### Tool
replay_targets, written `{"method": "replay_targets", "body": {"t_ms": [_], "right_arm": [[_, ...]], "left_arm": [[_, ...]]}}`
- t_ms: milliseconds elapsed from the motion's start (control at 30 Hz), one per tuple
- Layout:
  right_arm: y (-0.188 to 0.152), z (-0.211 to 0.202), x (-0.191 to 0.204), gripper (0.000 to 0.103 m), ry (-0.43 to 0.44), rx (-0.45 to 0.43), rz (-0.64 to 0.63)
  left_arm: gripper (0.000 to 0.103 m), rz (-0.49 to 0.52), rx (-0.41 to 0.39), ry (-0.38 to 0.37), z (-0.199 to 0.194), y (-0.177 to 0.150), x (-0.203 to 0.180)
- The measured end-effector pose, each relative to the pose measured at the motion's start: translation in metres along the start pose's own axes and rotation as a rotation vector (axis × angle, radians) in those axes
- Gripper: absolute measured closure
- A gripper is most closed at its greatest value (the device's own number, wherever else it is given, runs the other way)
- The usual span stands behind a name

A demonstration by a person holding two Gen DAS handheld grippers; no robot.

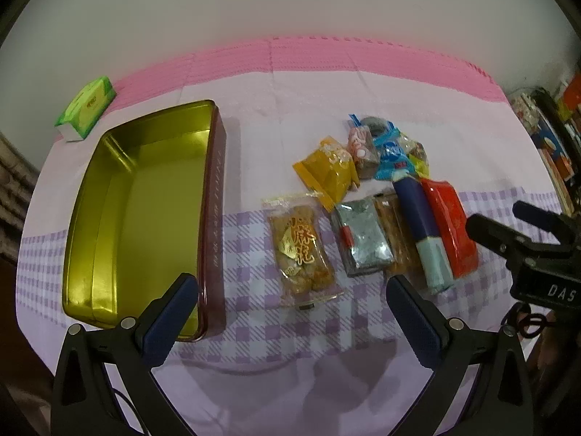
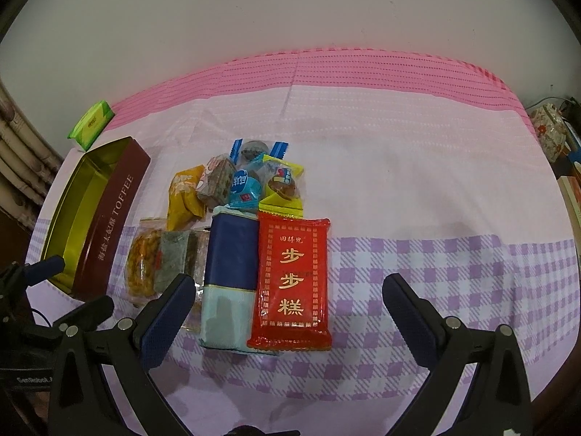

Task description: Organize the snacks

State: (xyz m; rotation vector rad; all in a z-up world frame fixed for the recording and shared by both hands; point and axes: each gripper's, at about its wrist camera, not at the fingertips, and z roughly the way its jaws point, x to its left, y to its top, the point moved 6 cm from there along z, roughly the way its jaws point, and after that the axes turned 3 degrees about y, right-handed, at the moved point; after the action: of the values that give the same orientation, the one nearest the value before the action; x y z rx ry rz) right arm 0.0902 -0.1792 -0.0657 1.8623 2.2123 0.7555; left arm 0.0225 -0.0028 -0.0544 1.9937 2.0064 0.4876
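Observation:
An empty gold-lined toffee tin (image 1: 145, 196) (image 2: 109, 218) with maroon walls lies on the left of the table. To its right sits a pile of wrapped snacks: a clear pack of fried twists (image 1: 301, 250), a silver pack (image 1: 363, 236), a blue bar (image 1: 421, 229) (image 2: 228, 276), a red cake pack (image 1: 450, 225) (image 2: 294, 279), a yellow pack (image 1: 326, 170) and small candies (image 2: 250, 178). My left gripper (image 1: 292, 290) hovers open in front of the twists pack. My right gripper (image 2: 287, 290) hovers open around the near ends of the blue bar and red pack, holding nothing.
A green tissue box (image 1: 87, 109) (image 2: 90, 125) lies behind the tin. The tablecloth (image 2: 435, 189) is pink, white and purple-checked. Cluttered shelves (image 1: 552, 138) stand at the far right. The right gripper (image 1: 523, 232) shows at the left view's right edge.

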Motion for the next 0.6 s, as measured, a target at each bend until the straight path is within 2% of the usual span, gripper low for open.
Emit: {"method": "replay_targets", "body": {"t_ms": [267, 600], "right_arm": [[0.005, 0.0, 0.0, 0.001, 0.004, -0.038, 0.005], [0.003, -0.001, 0.004, 0.001, 0.012, -0.045, -0.003]], "left_arm": [[0.0, -0.064, -0.041, 0.006, -0.003, 0.007, 0.01], [0.0, -0.082, -0.047, 0.019, -0.001, 0.005, 0.016]]}}
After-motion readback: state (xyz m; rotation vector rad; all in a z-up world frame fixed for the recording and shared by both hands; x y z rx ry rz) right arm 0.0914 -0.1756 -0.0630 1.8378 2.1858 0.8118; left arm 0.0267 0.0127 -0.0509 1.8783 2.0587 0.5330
